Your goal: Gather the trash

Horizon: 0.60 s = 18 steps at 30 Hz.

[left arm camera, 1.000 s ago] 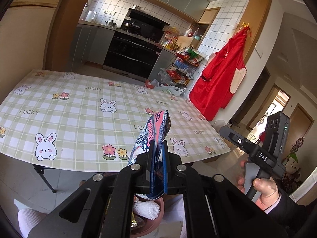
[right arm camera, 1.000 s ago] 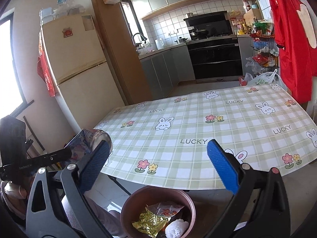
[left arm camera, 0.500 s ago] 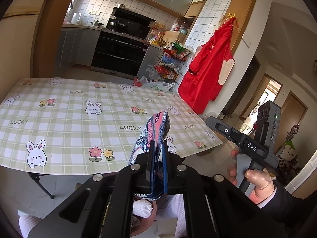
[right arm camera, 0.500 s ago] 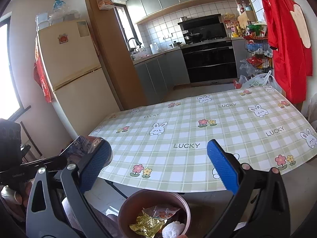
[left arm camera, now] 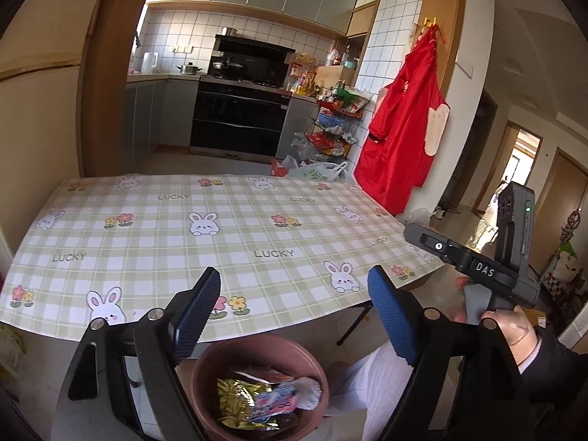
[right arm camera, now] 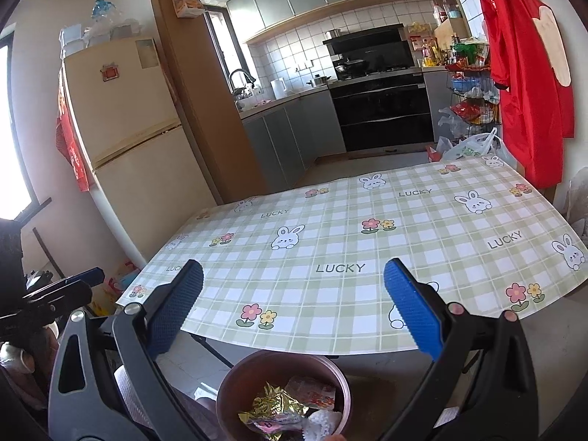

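Nearest, below both grippers, sits the round reddish-brown plastic bin (left arm camera: 257, 378), on the floor just short of the table's near edge. It holds a crumpled gold foil wrapper (left arm camera: 231, 400), a pink-and-blue printed snack packet (left arm camera: 272, 404) lying flat on top with its long axis roughly across the bin, and a white crumpled tissue (left arm camera: 308, 393) at the right side.

The left gripper (left arm camera: 294, 308) hangs directly above the bin, its 2 blue-padded jaws opening wide with nothing between them; the snack packet lies straight beneath that gap, so it is released into the bin. The right gripper (right arm camera: 294, 308) is likewise spread wide and empty, also angled down over the bin, its handle held in a hand (left arm camera: 507, 327) to the left gripper's right.

Beyond, the table under a green-checked cloth printed with rabbits, flowers and "LUCKY" (left arm camera: 228, 235) shows no trash on the part in view. Neither gripper is clearly nearer to anything left to pick. I judge the collecting done or nearly so; any next piece would lie ahead, past the bin.
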Tool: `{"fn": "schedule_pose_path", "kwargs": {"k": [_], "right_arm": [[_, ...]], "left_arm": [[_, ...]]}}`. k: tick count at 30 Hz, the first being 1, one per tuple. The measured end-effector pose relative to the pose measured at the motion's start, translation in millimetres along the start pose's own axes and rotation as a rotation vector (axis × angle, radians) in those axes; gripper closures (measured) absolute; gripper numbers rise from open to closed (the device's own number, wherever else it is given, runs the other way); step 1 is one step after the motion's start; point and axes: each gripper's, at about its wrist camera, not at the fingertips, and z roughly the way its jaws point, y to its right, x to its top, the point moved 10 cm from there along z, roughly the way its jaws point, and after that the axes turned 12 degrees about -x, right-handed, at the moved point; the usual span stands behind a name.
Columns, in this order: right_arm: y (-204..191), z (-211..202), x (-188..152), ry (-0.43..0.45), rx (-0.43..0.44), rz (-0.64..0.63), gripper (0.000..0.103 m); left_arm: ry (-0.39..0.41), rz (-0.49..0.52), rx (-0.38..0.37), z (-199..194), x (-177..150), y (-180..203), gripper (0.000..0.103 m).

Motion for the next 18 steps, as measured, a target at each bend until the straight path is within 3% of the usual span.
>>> {"fn": "schedule_pose_path", "kwargs": {"k": [4, 9, 15, 18], "right_arm": [[-2, -2, 6, -0.005, -0.055, -0.062, 0.006], [-10, -16, 24, 0.021, -0.093, -0.148, 0.006], [-26, -38, 52, 0.053, -0.109, -0.242, 0.006], [-36, -51, 67, 0.073, -0.116, -0.292, 0.006]], "left_arm": [[0.023, 0.009, 0.064, -8, 9, -11, 0.008], [0.014, 0.106, 0.172, -19, 21, -17, 0.006], [0.052, 0.202, 0.226, -41, 46, -14, 0.006], [0.084, 0.226, 0.216, -57, 66, -9, 0.006]]}}
